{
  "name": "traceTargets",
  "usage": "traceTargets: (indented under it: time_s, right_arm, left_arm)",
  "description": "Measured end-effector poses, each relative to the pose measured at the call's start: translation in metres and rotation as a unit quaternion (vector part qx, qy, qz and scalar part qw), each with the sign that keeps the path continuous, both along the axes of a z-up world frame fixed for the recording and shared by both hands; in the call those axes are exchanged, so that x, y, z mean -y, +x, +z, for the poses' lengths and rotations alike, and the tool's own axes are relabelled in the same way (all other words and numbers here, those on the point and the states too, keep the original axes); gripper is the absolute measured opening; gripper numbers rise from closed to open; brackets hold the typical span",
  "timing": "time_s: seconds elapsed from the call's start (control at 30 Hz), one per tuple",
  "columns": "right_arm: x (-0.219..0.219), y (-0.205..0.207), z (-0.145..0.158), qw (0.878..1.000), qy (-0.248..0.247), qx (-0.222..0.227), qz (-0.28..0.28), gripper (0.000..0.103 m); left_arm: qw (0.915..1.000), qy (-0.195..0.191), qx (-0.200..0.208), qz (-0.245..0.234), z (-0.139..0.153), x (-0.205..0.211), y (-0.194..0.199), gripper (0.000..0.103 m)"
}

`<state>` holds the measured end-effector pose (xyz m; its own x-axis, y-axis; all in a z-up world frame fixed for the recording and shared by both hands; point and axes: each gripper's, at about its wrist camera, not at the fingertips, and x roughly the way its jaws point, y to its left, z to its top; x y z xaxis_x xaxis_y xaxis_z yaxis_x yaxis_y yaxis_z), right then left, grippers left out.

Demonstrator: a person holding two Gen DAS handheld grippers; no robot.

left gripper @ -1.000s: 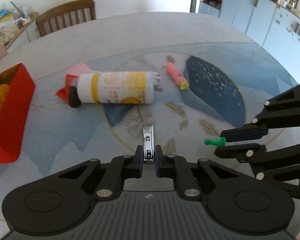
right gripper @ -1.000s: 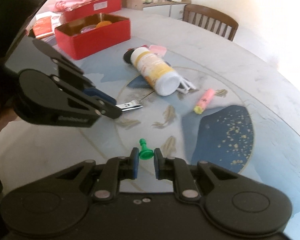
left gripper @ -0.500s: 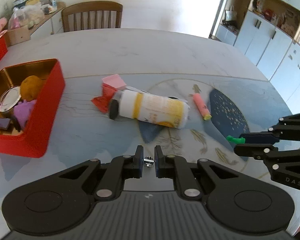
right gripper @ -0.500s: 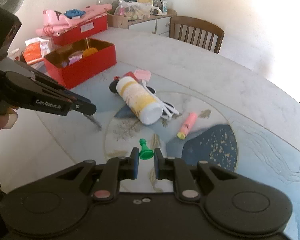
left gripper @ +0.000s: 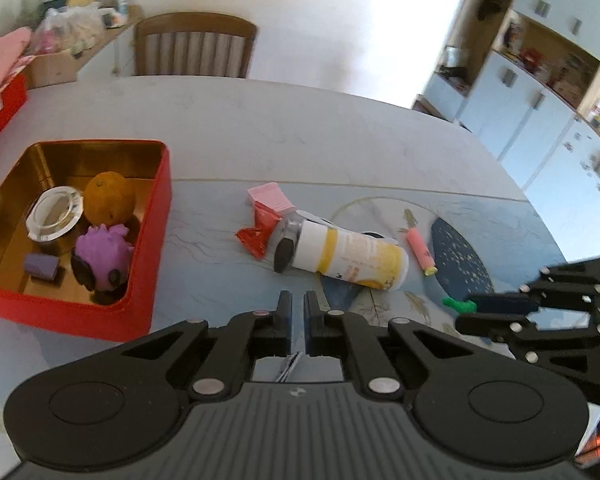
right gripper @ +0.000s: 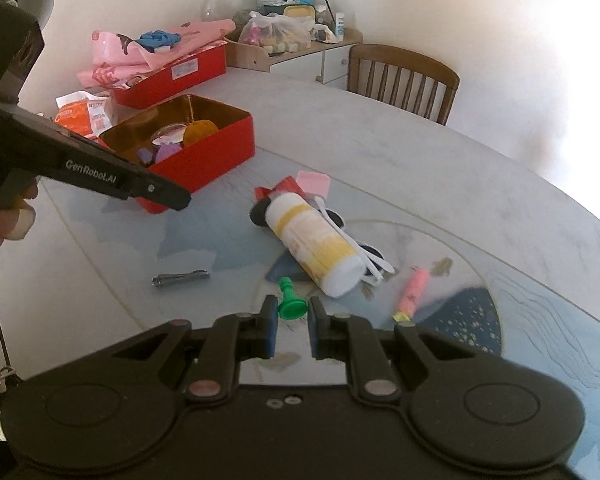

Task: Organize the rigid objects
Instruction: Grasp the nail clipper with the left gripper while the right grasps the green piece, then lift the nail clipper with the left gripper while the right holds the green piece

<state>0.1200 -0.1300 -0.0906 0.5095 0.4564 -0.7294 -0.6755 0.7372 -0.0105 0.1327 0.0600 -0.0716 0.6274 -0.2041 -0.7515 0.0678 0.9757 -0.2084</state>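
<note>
My left gripper (left gripper: 297, 305) is raised above the table with its jaws nearly closed and nothing between them; it also shows in the right wrist view (right gripper: 180, 200). The metal nail clipper (right gripper: 180, 279) lies on the table below it; a sliver shows in the left wrist view (left gripper: 288, 366). My right gripper (right gripper: 292, 312) is shut on a green pawn (right gripper: 290, 304), also seen in the left wrist view (left gripper: 456, 305). The open red tin (left gripper: 148, 240) holds an orange, a purple toy and a small dish.
A white and yellow bottle (left gripper: 348, 256) lies on its side mid-table beside a red wrapper (left gripper: 260, 228), pink pad (left gripper: 268, 196) and pink tube (left gripper: 420, 248). White plastic spoons (right gripper: 364, 256) lie under the bottle. A chair (left gripper: 192, 48) stands at the far edge.
My left gripper has risen and turned toward the red tin. The nail clipper has slipped out of it and now lies on the table. The right gripper has lifted with the pawn.
</note>
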Motion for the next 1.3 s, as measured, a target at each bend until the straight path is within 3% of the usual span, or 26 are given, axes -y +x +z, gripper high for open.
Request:
traceTargets:
  time_s: [0.27,0.37,0.4,0.43,0.47,0.73,0.83,0.9,1.13,1.3]
  right_arm:
    - [-0.018,-0.003,-0.003,1.0,-0.003,-0.011,-0.014,0.014]
    - [-0.02,-0.004,-0.006,1.0,-0.002,-0.018,-0.02,0.014]
    - [-0.021,-0.004,-0.007,1.0,-0.001,-0.02,-0.022,0.014]
    - [-0.021,-0.005,-0.008,0.999,-0.001,-0.022,-0.025,0.014]
    - [-0.021,-0.005,-0.009,0.999,0.0,-0.024,-0.027,0.014]
    - [-0.019,-0.004,-0.016,0.999,-0.009,-0.036,-0.031,0.014]
    - [-0.017,-0.005,-0.018,0.999,-0.011,-0.038,-0.03,0.014]
    - [-0.015,-0.005,-0.019,0.999,-0.013,-0.039,-0.028,0.014]
    - [-0.006,-0.003,-0.02,0.999,-0.015,-0.04,-0.024,0.014]
    - [0.001,-0.003,-0.021,0.999,-0.014,-0.04,-0.023,0.014]
  left_arm:
    - [0.9988,-0.004,-0.024,-0.042,-0.02,-0.012,-0.005,0.01]
    - [0.9974,-0.01,-0.044,-0.056,-0.033,-0.012,-0.007,0.031]
    - [0.997,-0.006,-0.049,-0.06,-0.038,-0.011,-0.008,0.048]
    - [0.9966,0.005,-0.051,-0.065,-0.043,-0.007,-0.009,0.059]
    - [0.9963,0.016,-0.05,-0.069,-0.047,-0.004,-0.01,0.059]
    - [0.9935,0.066,-0.047,-0.08,-0.065,0.013,-0.006,0.056]
    - [0.9918,0.085,-0.049,-0.082,-0.069,0.02,-0.003,0.043]
    - [0.9908,0.098,-0.044,-0.083,-0.07,0.025,-0.003,0.04]
    - [0.9907,0.108,-0.043,-0.071,-0.07,0.033,-0.002,0.012]
    - [0.9932,0.097,-0.044,-0.046,-0.07,0.032,-0.001,0.006]
